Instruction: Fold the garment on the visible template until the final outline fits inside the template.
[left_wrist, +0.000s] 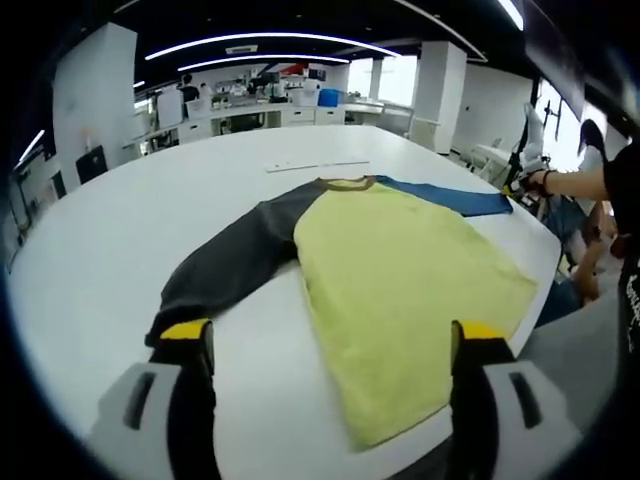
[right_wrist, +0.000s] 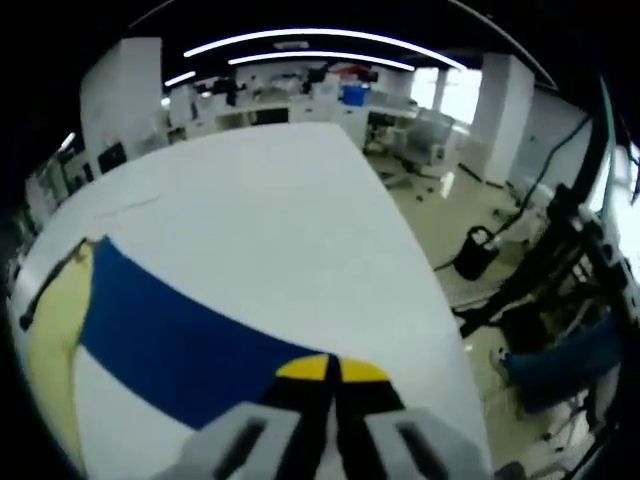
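In the left gripper view, a soft cloth shirt with a yellow-green body (left_wrist: 400, 290), one dark grey sleeve (left_wrist: 235, 265) and one blue sleeve (left_wrist: 450, 197) lay flat on a big round white table (left_wrist: 120, 250). The grey sleeve stretched out toward the near left, and the blue sleeve pointed to the far right edge of the table. The shirt had a brown neck band (left_wrist: 345, 183) at its far end. A thin pale strip (left_wrist: 315, 165) lay on the table just past the neck band. The left gripper (left_wrist: 335, 350) had its two yellow-tipped jaws spread wide, one near the cuff of the grey sleeve and one over the near edge of the yellow-green body, holding nothing. A person's arm (left_wrist: 575, 182) reached in at the right side of the table. In the right gripper view, the right gripper (right_wrist: 330, 372) had its yellow tips pressed together at the end of the blue sleeve (right_wrist: 170, 345). It looked pinched on the cloth. Beside the table, a black bin (right_wrist: 475, 255) stood on the pale floor.
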